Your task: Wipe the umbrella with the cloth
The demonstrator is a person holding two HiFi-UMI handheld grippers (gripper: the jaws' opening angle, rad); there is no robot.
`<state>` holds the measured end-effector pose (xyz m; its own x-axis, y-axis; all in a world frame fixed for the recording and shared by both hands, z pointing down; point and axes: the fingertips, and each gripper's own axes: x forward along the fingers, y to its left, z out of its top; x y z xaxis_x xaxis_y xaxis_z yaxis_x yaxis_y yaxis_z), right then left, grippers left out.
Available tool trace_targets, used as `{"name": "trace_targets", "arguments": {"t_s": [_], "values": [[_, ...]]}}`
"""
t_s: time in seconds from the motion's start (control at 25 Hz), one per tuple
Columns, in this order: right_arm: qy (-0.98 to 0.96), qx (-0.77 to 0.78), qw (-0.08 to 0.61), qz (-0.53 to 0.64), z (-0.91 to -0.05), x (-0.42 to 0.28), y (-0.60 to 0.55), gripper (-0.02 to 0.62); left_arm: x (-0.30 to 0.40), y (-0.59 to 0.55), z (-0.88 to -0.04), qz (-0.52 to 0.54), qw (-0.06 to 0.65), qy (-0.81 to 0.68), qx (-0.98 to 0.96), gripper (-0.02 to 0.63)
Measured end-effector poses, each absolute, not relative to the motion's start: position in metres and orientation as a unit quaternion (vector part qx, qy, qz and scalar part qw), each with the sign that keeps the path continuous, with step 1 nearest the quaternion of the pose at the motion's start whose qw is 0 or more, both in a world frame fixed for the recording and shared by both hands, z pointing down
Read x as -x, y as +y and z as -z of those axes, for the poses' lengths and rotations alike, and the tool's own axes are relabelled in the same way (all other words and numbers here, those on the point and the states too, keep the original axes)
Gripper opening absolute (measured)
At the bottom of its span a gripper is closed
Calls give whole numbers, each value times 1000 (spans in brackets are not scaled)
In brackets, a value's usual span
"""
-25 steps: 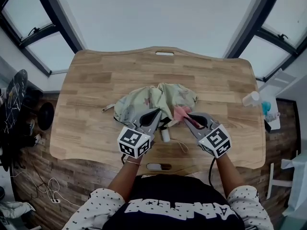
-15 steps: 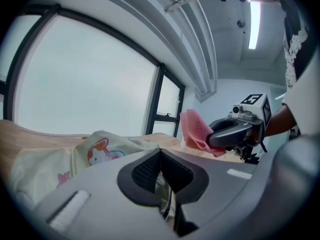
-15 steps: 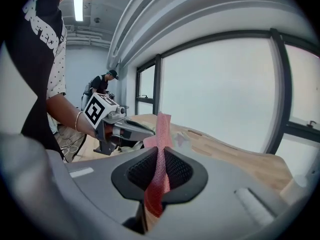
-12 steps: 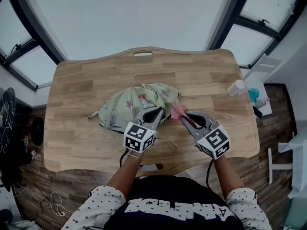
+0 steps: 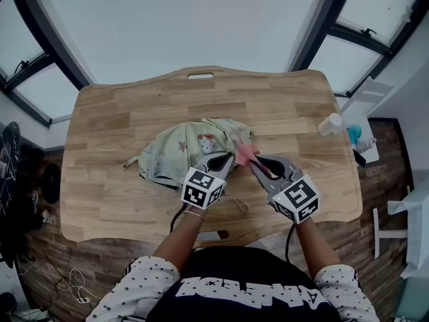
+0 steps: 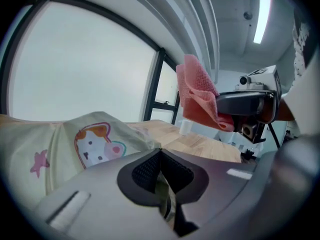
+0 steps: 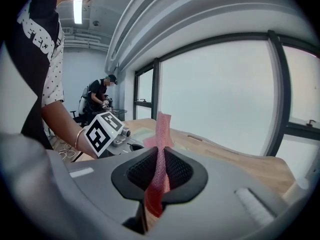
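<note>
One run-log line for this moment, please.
left tool: shut on umbrella | right tool: shut on cloth | cloth: lifted, beside umbrella | umbrella: lying on table

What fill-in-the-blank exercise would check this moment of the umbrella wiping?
1. The right tool grips a ___ terry cloth.
2. The left tool has its jaws ___ on the fabric of the pale green, cartoon-printed folded umbrella.
3. The umbrella lies on a light ___ table.
Missing words: pink; shut; wooden.
</note>
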<state>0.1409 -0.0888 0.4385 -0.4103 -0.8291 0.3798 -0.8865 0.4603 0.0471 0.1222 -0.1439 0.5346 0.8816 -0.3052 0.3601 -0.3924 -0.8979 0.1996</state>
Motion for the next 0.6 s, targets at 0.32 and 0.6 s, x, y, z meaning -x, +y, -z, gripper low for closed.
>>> {"name": "trace_targets", "arguments": {"t_s": [0.32, 0.6], "values": [[-822, -528, 188, -102, -452, -149, -80, 46, -127, -144, -544, -168, 145, -163, -961, 2], [-826, -526, 182, -90, -446, -144, -84, 46, -123, -141, -530, -142, 138, -157, -968, 34]]}}
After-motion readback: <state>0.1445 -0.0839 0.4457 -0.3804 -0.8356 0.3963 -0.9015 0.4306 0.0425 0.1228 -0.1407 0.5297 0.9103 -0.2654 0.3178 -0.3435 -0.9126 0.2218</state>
